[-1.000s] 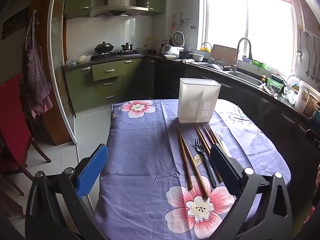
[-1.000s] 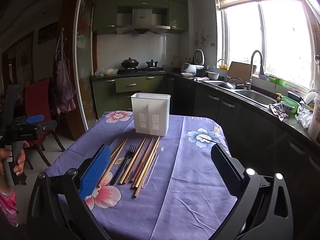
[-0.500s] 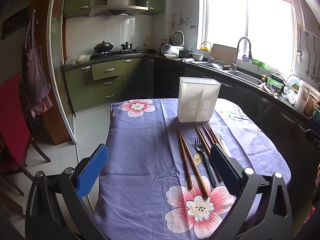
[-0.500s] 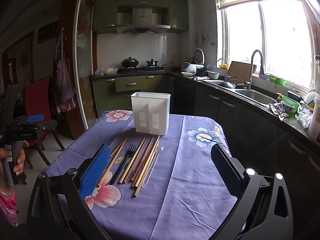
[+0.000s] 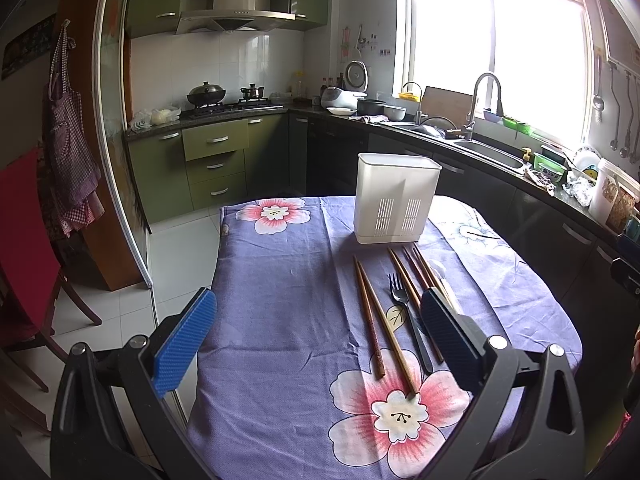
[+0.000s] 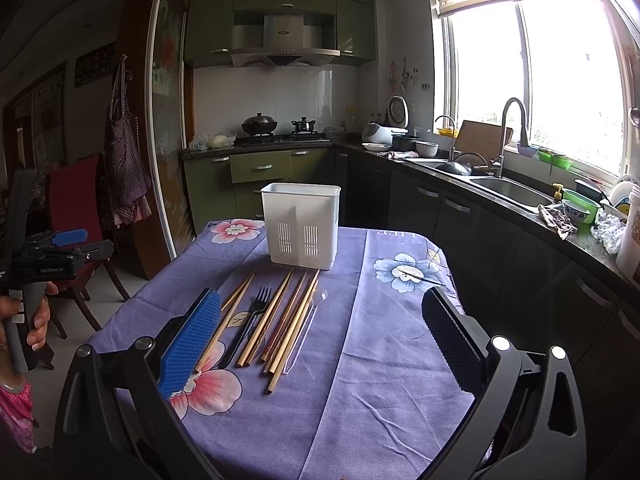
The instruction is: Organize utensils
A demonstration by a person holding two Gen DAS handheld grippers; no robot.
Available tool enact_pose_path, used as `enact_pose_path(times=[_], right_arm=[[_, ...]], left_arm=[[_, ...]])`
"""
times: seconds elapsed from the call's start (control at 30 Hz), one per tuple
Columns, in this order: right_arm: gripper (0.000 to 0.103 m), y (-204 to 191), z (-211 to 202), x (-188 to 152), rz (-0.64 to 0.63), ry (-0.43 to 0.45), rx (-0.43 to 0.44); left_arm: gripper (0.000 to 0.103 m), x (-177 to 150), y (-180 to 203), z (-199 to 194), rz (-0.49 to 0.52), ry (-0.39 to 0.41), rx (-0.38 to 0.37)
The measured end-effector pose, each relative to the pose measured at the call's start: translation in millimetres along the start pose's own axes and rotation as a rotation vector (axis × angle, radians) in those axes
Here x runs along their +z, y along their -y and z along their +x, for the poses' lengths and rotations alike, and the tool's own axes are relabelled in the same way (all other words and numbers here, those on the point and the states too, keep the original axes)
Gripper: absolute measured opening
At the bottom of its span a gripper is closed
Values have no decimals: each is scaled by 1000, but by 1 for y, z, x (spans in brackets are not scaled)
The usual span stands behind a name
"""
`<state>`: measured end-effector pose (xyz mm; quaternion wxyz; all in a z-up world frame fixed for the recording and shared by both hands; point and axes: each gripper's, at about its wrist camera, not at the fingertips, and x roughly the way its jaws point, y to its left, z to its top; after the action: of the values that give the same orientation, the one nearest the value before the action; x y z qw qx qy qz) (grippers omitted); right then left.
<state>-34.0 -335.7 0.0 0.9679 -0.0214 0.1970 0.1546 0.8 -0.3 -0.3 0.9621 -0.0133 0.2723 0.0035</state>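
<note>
A white slotted utensil holder (image 5: 394,199) (image 6: 301,225) stands upright on the purple flowered tablecloth. In front of it lie several wooden chopsticks (image 5: 374,320) (image 6: 276,312), a black fork (image 5: 406,312) (image 6: 248,322) and a clear plastic spoon (image 6: 306,330). My left gripper (image 5: 316,336) is open and empty, above the cloth just left of the utensils. My right gripper (image 6: 320,336) is open and empty, above the near ends of the utensils. The left gripper's handle also shows in the right wrist view (image 6: 44,264), held by a hand.
The table (image 6: 400,340) ends in rounded edges left and right. A red chair (image 5: 24,248) stands left of it. A dark counter with a sink (image 6: 508,192) runs along the right under the window. Green cabinets and a stove (image 5: 224,108) are behind.
</note>
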Motion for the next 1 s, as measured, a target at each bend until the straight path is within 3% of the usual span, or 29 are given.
enact_pose_path(times=[1.0], right_arm=[[99,1,3,3,3,-4,3]], left_arm=[[97,-6,5,3,3,0,1]])
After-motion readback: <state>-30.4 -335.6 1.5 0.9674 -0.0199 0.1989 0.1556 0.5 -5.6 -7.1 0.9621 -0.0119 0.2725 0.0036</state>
